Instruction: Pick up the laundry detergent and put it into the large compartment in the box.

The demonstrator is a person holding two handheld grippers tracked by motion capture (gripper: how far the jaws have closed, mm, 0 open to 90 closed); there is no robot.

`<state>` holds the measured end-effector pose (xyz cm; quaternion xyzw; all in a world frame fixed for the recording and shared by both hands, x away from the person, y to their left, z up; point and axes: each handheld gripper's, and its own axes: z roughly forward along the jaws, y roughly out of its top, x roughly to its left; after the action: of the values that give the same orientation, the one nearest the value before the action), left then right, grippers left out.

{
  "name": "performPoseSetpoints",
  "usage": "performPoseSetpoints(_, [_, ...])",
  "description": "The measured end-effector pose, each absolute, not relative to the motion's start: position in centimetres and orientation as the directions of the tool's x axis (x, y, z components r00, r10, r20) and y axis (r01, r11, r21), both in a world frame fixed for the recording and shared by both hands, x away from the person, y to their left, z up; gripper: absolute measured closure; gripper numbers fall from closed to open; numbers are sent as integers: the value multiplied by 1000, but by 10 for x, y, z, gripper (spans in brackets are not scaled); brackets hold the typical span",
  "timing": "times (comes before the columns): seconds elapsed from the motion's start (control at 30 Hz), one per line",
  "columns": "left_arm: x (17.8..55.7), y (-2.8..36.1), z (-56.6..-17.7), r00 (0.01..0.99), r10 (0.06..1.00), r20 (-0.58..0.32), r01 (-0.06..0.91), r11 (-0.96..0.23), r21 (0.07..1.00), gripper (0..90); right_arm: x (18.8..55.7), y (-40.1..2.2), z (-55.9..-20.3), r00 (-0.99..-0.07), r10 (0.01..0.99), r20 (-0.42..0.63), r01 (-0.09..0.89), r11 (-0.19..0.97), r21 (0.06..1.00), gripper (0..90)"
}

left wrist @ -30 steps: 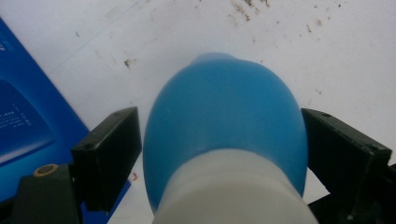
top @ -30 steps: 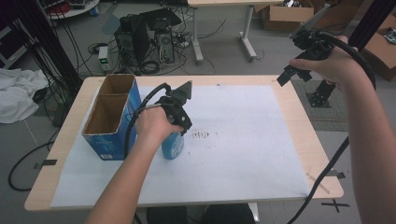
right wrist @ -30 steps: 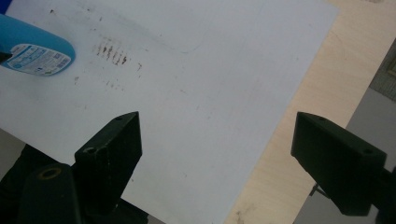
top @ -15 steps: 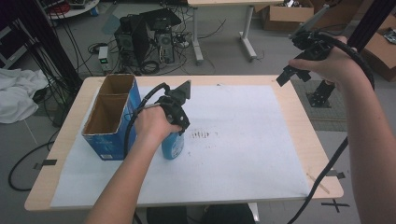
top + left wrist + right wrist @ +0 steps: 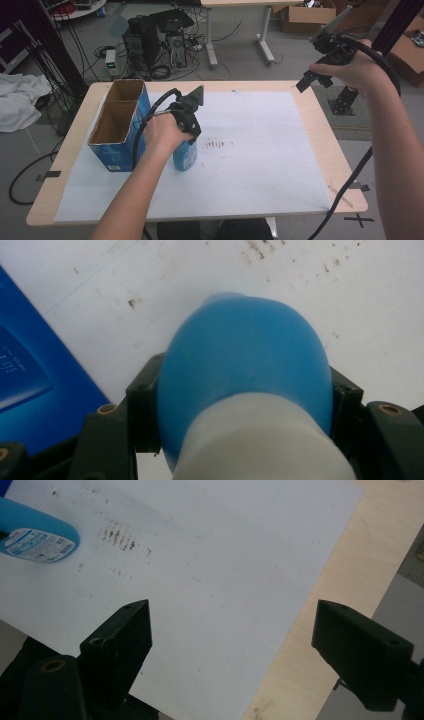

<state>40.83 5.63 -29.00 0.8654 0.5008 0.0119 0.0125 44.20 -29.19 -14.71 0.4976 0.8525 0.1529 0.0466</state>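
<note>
Blue carton (image 5: 117, 127) at far left; just right of it stands the blue bottle (image 5: 185, 155), my left claw (image 5: 245, 405) just closing, now pinching its shoulder below the white neck. Smooth plastic, probably light and slippery, so hold low. Further right: smudged white sheet (image 5: 260, 150), tabletop (image 5: 330, 145), right claw (image 5: 232, 645) spread.

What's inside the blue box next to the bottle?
The blue box is open on top, with two brown cardboard compartments. Nothing shows in either, but their bottoms are partly hidden by the walls. Beside it the left gripper is shut on the blue bottle.
</note>
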Motion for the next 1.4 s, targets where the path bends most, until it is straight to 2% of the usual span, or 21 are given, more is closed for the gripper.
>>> performPoseSetpoints(0.43, [411, 58, -281, 503, 864, 17, 864, -503, 30, 379, 443, -291, -146, -508, 859, 67, 830, 466, 306, 164])
performPoseSetpoints(0.9, [412, 75, -208, 473, 881, 9, 878, -472, 84, 380, 445, -291, -143, -499, 863, 74, 834, 455, 313, 164])
performPoseSetpoints(0.97, [413, 81, -185, 451, 892, -6, 888, -448, 105, 380, 445, -290, -143, -500, 863, 76, 834, 456, 310, 164])
performPoseSetpoints(1.4, [412, 110, -117, 350, 936, -25, 924, -341, 172, 380, 448, -289, -144, -500, 863, 76, 835, 457, 305, 164])
